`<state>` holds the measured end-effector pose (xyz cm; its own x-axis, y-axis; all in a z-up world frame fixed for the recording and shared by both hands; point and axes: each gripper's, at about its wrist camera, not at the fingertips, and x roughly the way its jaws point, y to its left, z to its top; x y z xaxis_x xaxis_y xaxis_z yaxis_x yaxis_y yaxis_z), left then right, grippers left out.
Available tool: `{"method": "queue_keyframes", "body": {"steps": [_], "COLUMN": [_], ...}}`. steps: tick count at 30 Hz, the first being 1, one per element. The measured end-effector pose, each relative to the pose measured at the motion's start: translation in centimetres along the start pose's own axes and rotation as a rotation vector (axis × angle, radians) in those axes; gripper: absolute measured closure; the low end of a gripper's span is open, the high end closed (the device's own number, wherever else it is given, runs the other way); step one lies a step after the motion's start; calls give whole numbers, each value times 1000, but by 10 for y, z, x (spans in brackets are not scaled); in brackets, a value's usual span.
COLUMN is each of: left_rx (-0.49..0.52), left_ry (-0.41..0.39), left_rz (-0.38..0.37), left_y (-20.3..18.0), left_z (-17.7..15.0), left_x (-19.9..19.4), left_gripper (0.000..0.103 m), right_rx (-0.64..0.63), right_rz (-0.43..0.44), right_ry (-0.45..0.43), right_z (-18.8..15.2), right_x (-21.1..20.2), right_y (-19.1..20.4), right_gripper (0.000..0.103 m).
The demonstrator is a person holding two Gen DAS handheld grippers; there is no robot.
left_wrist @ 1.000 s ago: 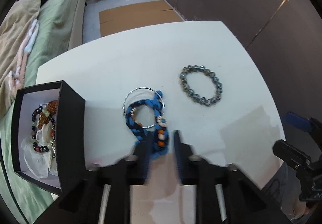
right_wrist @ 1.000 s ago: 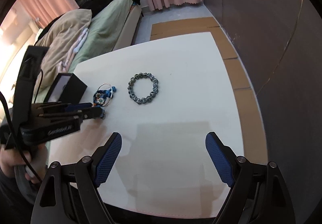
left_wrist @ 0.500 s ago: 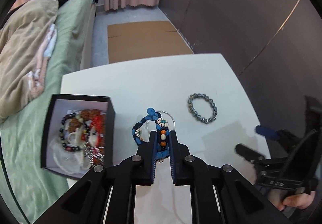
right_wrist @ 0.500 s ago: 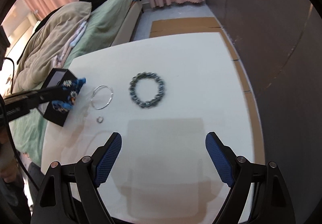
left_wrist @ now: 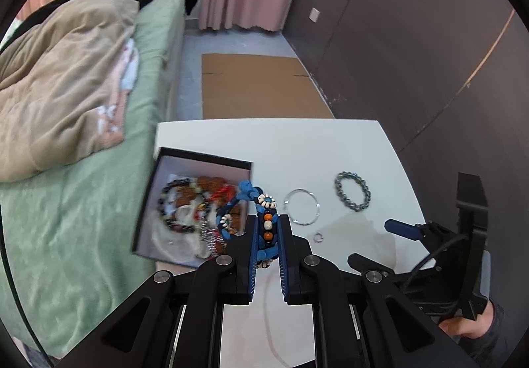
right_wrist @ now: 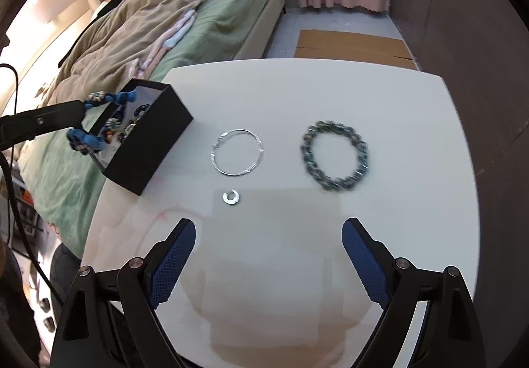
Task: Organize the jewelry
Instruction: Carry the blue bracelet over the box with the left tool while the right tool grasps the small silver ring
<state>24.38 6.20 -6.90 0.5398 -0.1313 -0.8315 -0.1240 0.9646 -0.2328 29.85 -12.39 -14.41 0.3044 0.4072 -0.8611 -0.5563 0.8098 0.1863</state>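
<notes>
Right wrist: white table (right_wrist: pixel 413 136) beside bed (right_wrist: pixel 231 4).

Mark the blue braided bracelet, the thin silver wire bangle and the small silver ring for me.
Blue braided beaded bracelet (left_wrist: pixel 267 229), left wrist view: beaded strand between the gripper fingers.
Thin silver wire bangle (right_wrist: pixel 261 149), right wrist view: right edge of the hoop.
Small open silver ring (right_wrist: pixel 226 198), right wrist view: its left band.

my left gripper (left_wrist: pixel 267 232) is clamped narrow, raised off the surface, apparently tilted downward. my right gripper (right_wrist: pixel 267 235) is spread wide, held low, fingers (right_wrist: pixel 172 255) level, gripping nothing.
</notes>
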Motion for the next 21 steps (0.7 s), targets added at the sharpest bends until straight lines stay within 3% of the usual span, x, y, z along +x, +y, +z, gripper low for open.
{"method": "queue_keyframes", "body": {"steps": [4, 10, 13, 15, 21], "left_rx": [-28, -63, -81, -92, -113], "left_ry": [-14, -26, -30, -31, -31], "left_rz": [13, 24, 25, 24, 24], "left_y": [18, 41, 50, 55, 67], "left_z": [-4, -8, -11, -12, -16], "left_x": [-10, -19, -22, -22, -22], "left_gripper": [91, 91, 91, 91, 91], "right_rx": [2, -84, -120, -126, -183], "right_rz": [34, -53, -68, -35, -50], "right_ry": [10, 18, 23, 70, 94], "right_z": [6, 13, 16, 17, 16], "right_x": [13, 27, 31, 39, 48], "right_y": [7, 24, 29, 29, 35], "right_gripper": [12, 14, 35, 60, 62]}}
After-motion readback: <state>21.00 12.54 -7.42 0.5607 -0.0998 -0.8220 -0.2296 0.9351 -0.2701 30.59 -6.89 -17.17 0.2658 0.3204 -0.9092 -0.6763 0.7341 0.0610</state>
